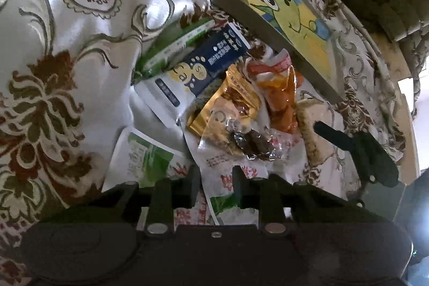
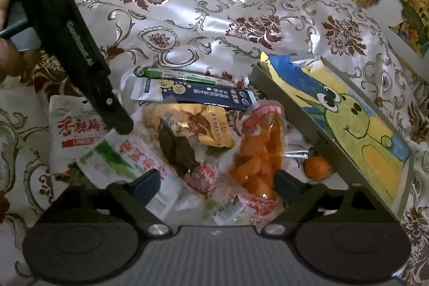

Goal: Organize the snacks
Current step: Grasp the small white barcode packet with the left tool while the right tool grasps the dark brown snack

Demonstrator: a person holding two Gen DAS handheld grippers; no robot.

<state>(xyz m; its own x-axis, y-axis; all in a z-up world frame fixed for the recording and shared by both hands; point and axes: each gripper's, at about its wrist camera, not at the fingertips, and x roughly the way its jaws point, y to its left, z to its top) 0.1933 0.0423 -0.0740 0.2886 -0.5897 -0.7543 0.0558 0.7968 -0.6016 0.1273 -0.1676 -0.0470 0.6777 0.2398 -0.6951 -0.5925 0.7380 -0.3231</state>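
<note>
Now, line by line:

Surface: a floral cloth (image 2: 241, 7), white with dark red flowers, wrinkled under everything.

Snack pile: packets heaped together on the cloth, just left of the box in the right wrist view.

Box: a grey shallow box (image 2: 348, 125) with a green cartoon creature painted inside, tilted, its near edge touching the pile.

Orange bag: a clear bag of orange pieces (image 2: 257, 157) lies between the gold packet and the box.

Gold packet: a gold foil packet (image 2: 211, 125) sits mid-pile, a dark wrapped snack (image 2: 177, 149) lying over its near corner.

Blue sachet: a navy and white sachet (image 2: 203, 94) lies at the far side, touching a green and white packet (image 2: 185, 75) behind it.

Small fruit: an orange round fruit (image 2: 316, 168) rests beside the box wall.

White packets: a red-lettered white packet (image 2: 72, 130) and a green-printed one (image 2: 112, 162) lie at the left of the pile.

Left gripper (image 1: 215, 178): fingers close but with a narrow gap, poised over a white packet, gripping nothing I can see.

Right gripper (image 2: 217, 181): fingers spread wide apart, low over the pile, holding nothing.
</note>
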